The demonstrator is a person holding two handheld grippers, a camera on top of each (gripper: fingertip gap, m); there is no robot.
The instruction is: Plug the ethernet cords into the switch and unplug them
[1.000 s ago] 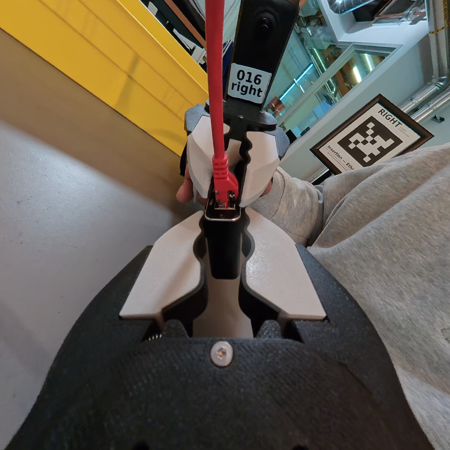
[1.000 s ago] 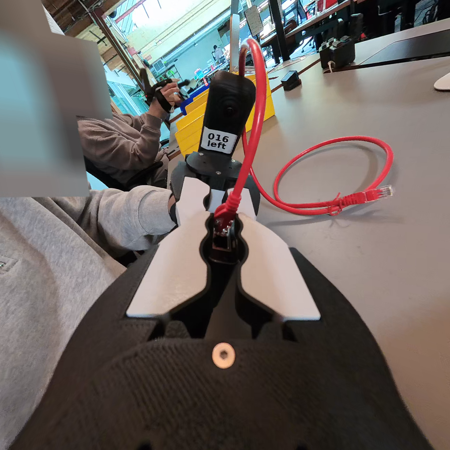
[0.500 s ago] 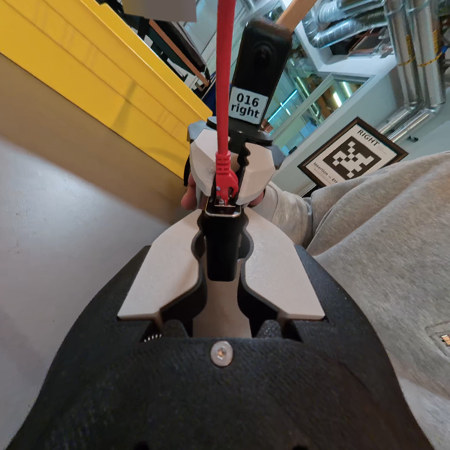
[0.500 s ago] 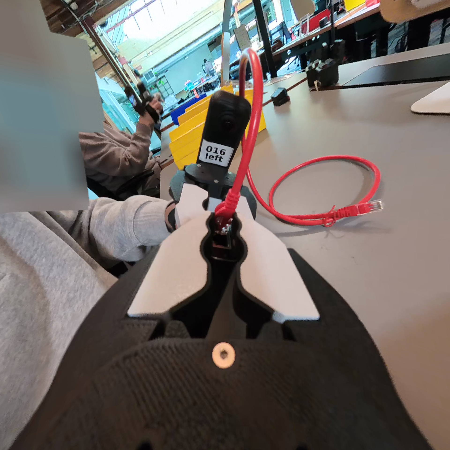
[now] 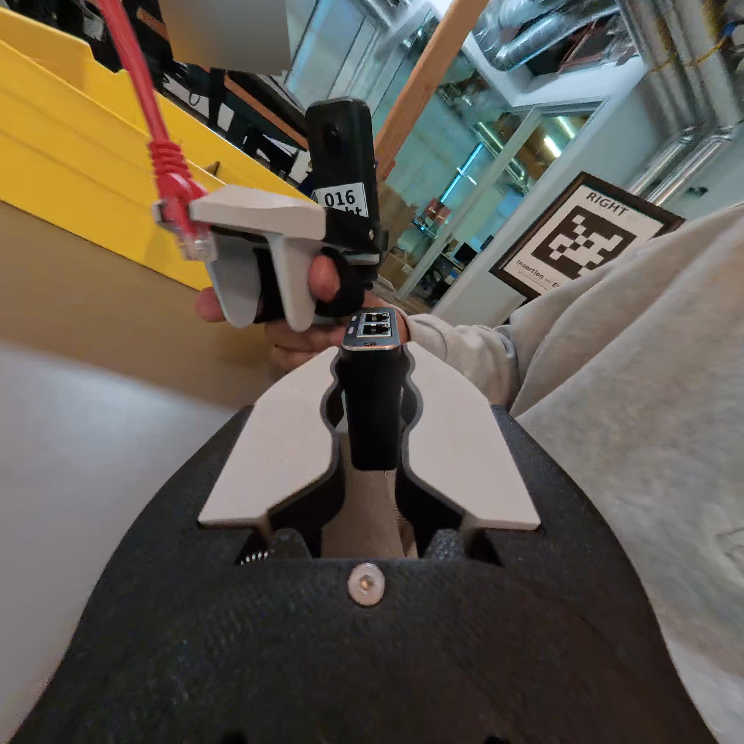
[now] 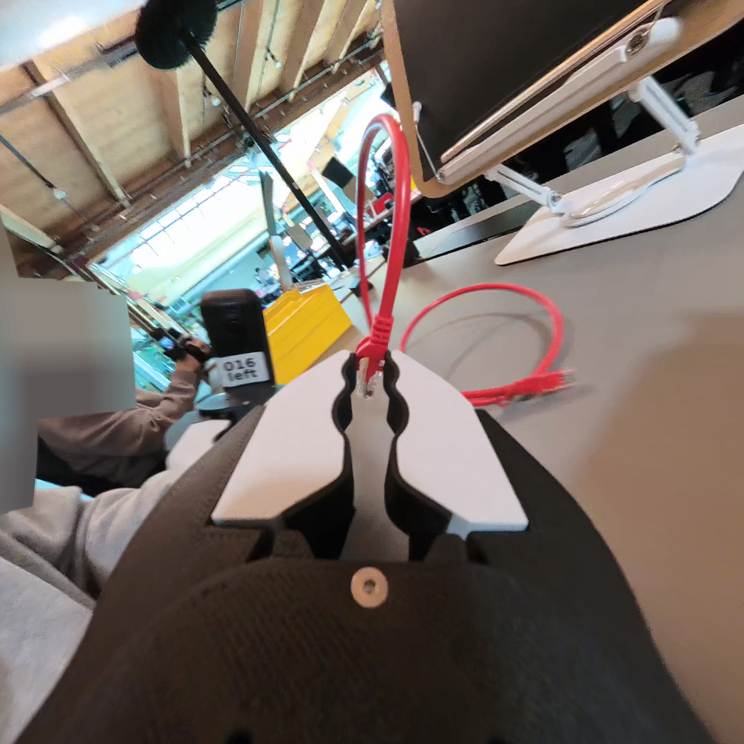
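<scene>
Left gripper (image 5: 371,364): nearest in the left wrist view, its two pale fingers (image 5: 290,435) closed around the black switch (image 5: 372,398), which stands lengthwise between them.
Switch ports: the far end of the switch shows two stacked sockets (image 5: 376,324), both empty, facing away toward the person's grey sleeve (image 5: 475,358).
Right gripper (image 6: 370,372): in its own view the white fingers (image 6: 300,435) pinch the clear plug (image 6: 366,382) of the red ethernet cord (image 6: 386,209) at their tips; the plug points back toward the camera.
Same plug from the left view: held off to the far left (image 5: 193,237), well apart from the switch, above the tan table edge.
Cord path: rises from the plug in a tall arch, then comes down to the grey table (image 6: 604,322).
Cord on the table: a red loop lies to the far right, its other plug (image 6: 547,380) resting on the surface, blurred.
Farther back: yellow bins (image 6: 306,326) to the left, a monitor stand (image 6: 604,193) to the far right.
</scene>
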